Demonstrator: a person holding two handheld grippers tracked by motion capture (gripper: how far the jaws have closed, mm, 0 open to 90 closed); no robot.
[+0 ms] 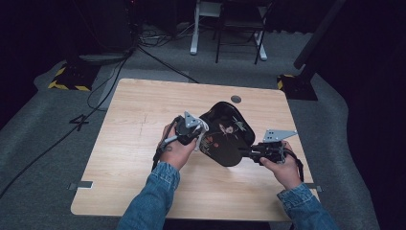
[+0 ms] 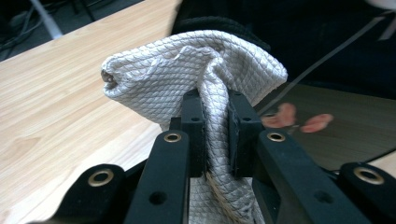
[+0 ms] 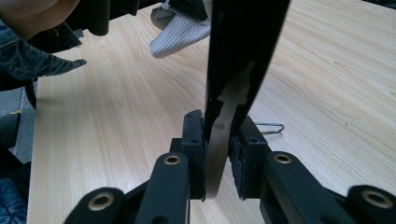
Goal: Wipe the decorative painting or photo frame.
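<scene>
A black glossy tray (image 1: 229, 125) with a pink flower pattern is held tilted above the wooden table (image 1: 139, 115). My right gripper (image 1: 248, 153) is shut on the tray's near rim; in the right gripper view the rim (image 3: 243, 51) stands edge-on between the jaws of that gripper (image 3: 218, 128). My left gripper (image 1: 196, 139) is shut on a bunched grey-white cloth (image 1: 203, 130), which rests against the tray's left side. In the left gripper view the quilted cloth (image 2: 187, 70) bulges above the left gripper (image 2: 215, 100), with the dark tray (image 2: 327, 46) just behind it.
A round grey grommet (image 1: 235, 99) sits near the table's far edge. A small metal wire loop (image 3: 270, 127) lies on the wood by the right jaw. Cables (image 1: 115, 72), a chair (image 1: 239, 28) and stand bases lie on the floor beyond the table.
</scene>
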